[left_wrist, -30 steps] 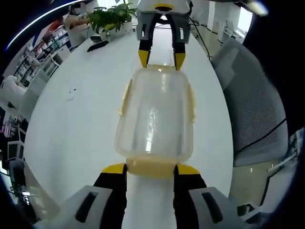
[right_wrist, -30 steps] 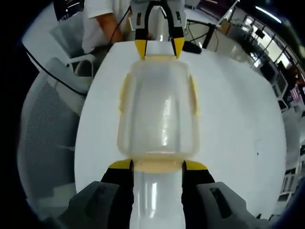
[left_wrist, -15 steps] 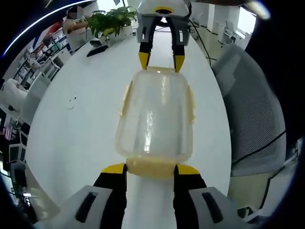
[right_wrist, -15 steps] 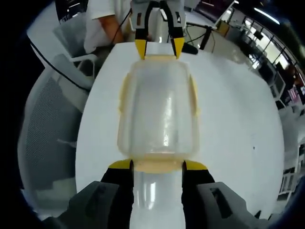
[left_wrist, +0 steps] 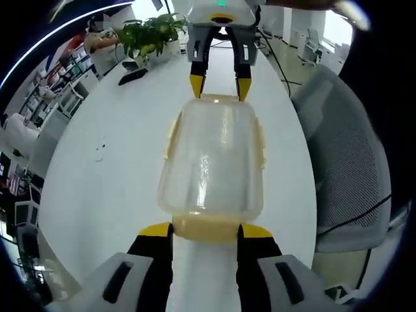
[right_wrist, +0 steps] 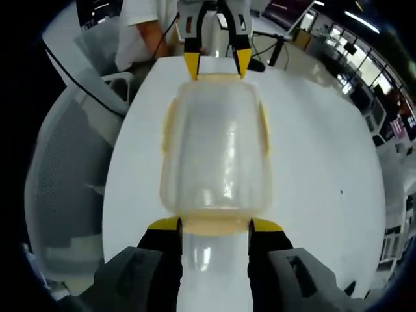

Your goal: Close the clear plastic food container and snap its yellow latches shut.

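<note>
**Container held end to end between two grippers**

In the left gripper view, the clear plastic food container [left_wrist: 211, 159] lies lengthwise on the white table [left_wrist: 110, 175], its lid on top. The left gripper [left_wrist: 206, 229] rises from the bottom of that view with its two yellow-tipped jaws spread wide, one at each corner of the near yellow end latch [left_wrist: 206, 229]; the tips touch or sit just beside the latch, with nothing pinched between them. At the container's far end the right gripper [left_wrist: 221, 86] comes in from the top, its jaws likewise apart, straddling the far end latch.

The right gripper view shows the same layout from the opposite end: the container [right_wrist: 216, 146] runs away from the right gripper [right_wrist: 214, 225], whose open jaws flank the near yellow latch, and the left gripper [right_wrist: 216, 65] meets the far end. Yellow side latches [right_wrist: 169, 123] lie along both long edges; whether they are snapped down cannot be told.

Around the table stand a grey mesh chair [left_wrist: 344, 156], a potted plant [left_wrist: 151, 31] and a dark phone-like object [left_wrist: 132, 77]. A person in a white shirt [right_wrist: 144, 26] is beyond the table's far edge.
</note>
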Available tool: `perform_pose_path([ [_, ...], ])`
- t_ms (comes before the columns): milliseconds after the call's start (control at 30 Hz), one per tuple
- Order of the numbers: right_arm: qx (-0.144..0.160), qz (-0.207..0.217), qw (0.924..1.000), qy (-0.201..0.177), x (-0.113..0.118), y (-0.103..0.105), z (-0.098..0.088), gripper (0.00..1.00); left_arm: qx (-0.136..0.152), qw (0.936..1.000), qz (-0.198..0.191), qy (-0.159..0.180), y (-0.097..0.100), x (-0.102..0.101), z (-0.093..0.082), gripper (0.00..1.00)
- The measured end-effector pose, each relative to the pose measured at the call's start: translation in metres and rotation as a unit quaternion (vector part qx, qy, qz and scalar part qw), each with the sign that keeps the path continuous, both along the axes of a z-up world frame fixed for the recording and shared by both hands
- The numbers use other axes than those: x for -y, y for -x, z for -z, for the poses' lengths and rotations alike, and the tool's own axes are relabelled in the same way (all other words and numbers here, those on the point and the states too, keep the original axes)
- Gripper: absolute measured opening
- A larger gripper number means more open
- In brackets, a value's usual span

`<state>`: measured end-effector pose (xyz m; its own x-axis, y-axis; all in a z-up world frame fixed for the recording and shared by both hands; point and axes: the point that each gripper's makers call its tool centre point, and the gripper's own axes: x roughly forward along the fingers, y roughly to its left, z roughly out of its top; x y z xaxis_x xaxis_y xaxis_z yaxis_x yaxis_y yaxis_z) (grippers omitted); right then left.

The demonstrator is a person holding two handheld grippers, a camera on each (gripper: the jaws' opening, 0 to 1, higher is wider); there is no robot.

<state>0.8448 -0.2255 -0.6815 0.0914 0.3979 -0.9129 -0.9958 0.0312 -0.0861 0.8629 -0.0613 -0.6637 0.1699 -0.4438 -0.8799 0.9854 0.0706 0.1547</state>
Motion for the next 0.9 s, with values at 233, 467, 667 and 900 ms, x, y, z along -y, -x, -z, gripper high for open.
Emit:
perform_pose_path([
  [233,0.001,0.001,1.0000,0.000,0.012,-0.001,-0.001,0.35,0.000,1.0000,0.001,0.002,0.000,0.011,-0.001,0.31],
  [467,0.001,0.004,1.0000,0.002,0.026,0.000,0.000,0.35,0.001,1.0000,0.006,0.007,-0.001,0.027,-0.003,0.31],
  [667,0.000,0.007,1.0000,0.004,0.040,-0.001,0.001,0.35,-0.001,0.9999,0.009,0.009,-0.003,0.040,0.000,0.31],
  [900,-0.002,0.013,0.9999,0.007,0.052,-0.002,0.003,0.35,0.001,0.9998,0.015,0.011,-0.006,0.053,0.002,0.31],
])
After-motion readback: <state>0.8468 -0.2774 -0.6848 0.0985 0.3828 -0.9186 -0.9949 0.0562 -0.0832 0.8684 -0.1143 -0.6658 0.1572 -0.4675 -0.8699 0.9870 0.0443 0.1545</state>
